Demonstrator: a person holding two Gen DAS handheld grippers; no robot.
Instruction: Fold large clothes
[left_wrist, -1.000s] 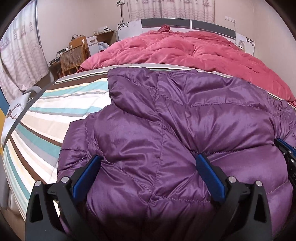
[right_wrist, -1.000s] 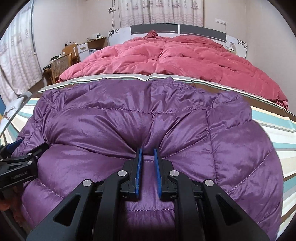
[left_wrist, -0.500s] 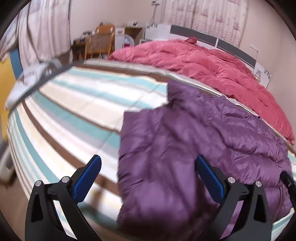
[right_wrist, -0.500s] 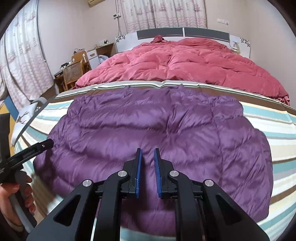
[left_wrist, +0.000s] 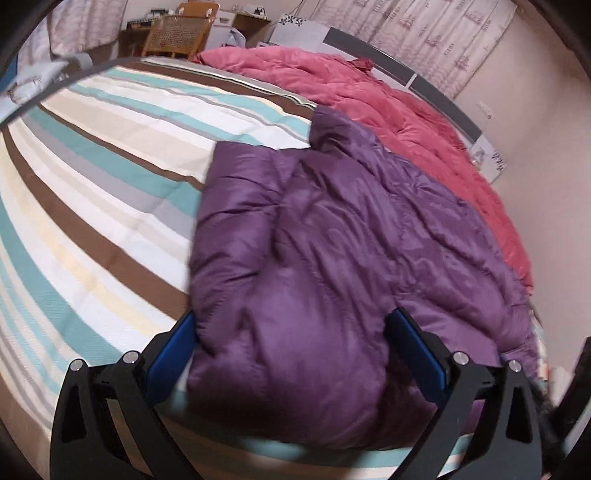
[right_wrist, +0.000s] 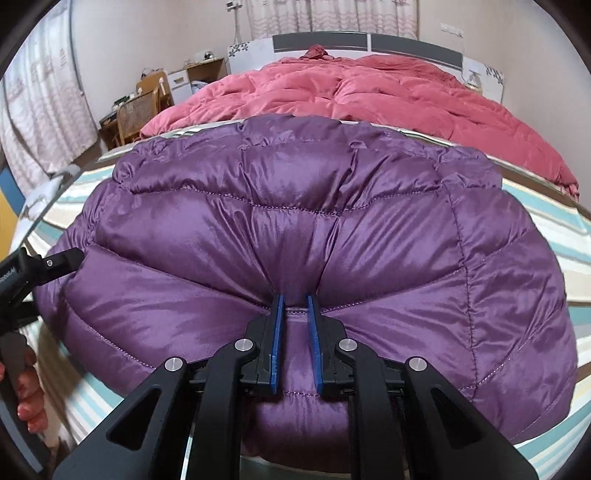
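Now my left gripper (left_wrist: 291, 354) has swung, jaws spread, to the near corner of the purple jacket (right_wrist: 295, 236) on the striped bed (left_wrist: 92, 192), while my right gripper (right_wrist: 294, 325) stays clenched on its near edge, so another fold looks likely.

The bed (left_wrist: 92, 192) wears a sheet (right_wrist: 554, 236) striped in teal, brown, cream and white. 2 things lie on it: a purple puffer jacket (left_wrist: 332, 258) near the foot edge, and a pink quilt (right_wrist: 351, 92) bunched beyond the jacket, reaching the headboard (right_wrist: 413, 44).
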